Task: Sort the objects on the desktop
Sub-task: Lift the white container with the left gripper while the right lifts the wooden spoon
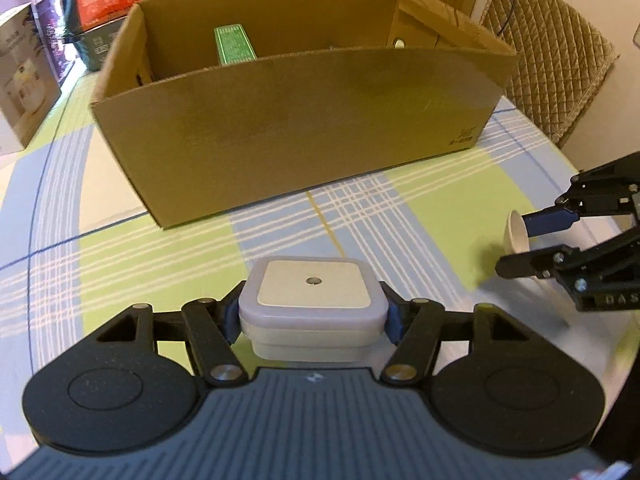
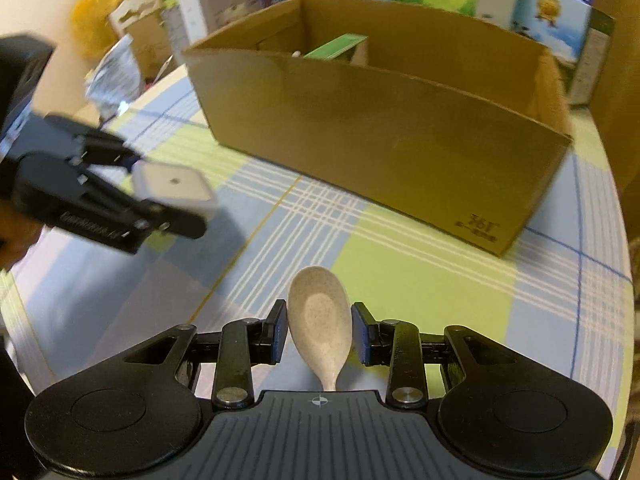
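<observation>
Low in both frames, the left hand-held gripper (image 1: 313, 314) pinches a night-light (image 1: 313, 300), the right hand-held gripper (image 2: 320, 334) a spoon (image 2: 320, 328) (bowl forward); the box (image 1: 296, 128) lies straight ahead.

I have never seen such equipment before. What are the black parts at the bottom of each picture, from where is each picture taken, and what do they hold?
The black parts are two hand-held grippers, each with two fingers; a person carries one in each hand. Each picture comes from a camera on one gripper, looking forward along its fingers. In the left wrist view, the left gripper is shut on a square white night light. In the right wrist view, the right gripper has a beige spoon between its fingers; whether they press it is unclear. Ahead on the checked tablecloth stands an open cardboard box with a green packet inside.
</observation>
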{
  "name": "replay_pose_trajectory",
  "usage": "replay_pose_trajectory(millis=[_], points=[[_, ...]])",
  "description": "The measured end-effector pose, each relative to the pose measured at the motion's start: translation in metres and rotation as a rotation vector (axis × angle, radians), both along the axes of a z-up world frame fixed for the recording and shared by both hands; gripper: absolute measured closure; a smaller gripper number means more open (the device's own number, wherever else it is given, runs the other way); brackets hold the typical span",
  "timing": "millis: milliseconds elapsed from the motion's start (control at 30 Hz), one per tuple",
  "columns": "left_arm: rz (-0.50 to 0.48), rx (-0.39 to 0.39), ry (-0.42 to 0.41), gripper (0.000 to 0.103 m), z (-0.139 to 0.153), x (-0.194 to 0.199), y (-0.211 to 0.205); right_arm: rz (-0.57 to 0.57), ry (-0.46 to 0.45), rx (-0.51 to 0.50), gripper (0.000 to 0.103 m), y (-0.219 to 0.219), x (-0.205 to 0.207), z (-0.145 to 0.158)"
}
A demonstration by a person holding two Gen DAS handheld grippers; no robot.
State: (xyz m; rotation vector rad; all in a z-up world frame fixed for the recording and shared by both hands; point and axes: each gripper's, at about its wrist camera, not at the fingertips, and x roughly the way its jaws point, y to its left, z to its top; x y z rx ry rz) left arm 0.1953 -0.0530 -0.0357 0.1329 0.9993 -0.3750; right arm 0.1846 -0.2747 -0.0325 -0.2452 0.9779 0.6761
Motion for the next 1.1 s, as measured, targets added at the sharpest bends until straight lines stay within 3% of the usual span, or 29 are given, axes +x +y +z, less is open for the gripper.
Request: replay_pose_trajectory(millis=[333,700,1100], points=[[0.108,-0.088,-0.043,0.043,0.042,-0.059,0.0,-0.238,-0.013,0.087,0.072,-0.028,-0.038,0.03],[0.153,-0.121,-0.09,0.043,0.059,-0.111,-0.012,-0.307,-0.066,0.142,0.073,-0.041,-0.077,0.048],[0.154,-0.134,-0.095,0.043,0.062,-0.118,-0.013,-0.339,-0.086,0.176,0.073,-0.049,-0.074,0.056]])
